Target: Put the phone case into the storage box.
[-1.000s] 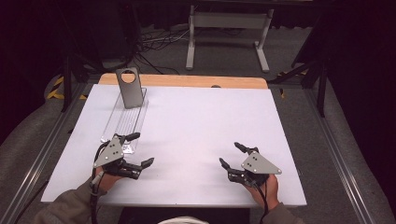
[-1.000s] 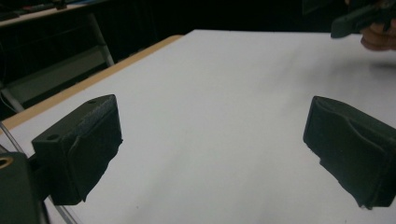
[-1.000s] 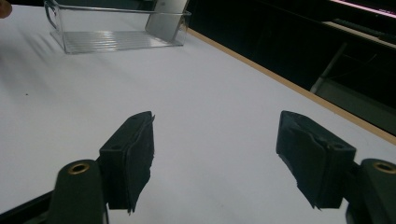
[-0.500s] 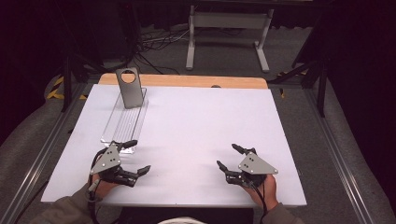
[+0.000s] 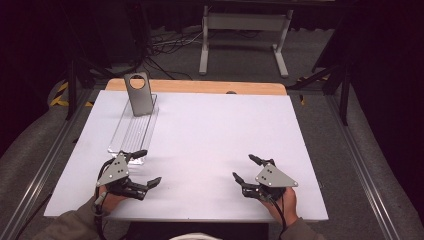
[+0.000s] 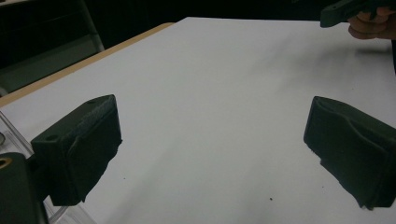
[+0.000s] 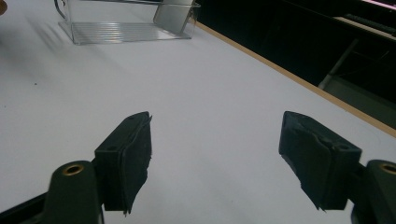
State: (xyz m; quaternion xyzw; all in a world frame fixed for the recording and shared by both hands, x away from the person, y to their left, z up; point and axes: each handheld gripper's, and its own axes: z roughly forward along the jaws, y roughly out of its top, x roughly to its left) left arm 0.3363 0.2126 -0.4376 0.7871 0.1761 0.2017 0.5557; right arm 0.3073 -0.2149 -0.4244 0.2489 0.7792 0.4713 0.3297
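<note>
A lab: white table point(image 5: 200, 135) on rails, floor cables point(image 5: 165, 45), black curtains.

Bright, even light on the white table point(image 5: 210, 145); dark surroundings beyond its edges, detail lost in black at left and right of the high view. Soft, faint shadows under the left gripper point(image 5: 142, 168) and right gripper point(image 5: 246, 168). Mild glare on the clear tray point(image 5: 134, 131). Slight softness overall in the high view. Close black jaws in both gripper views underexposed, little surface detail, edges a little blurred; far table corners dim.
</note>
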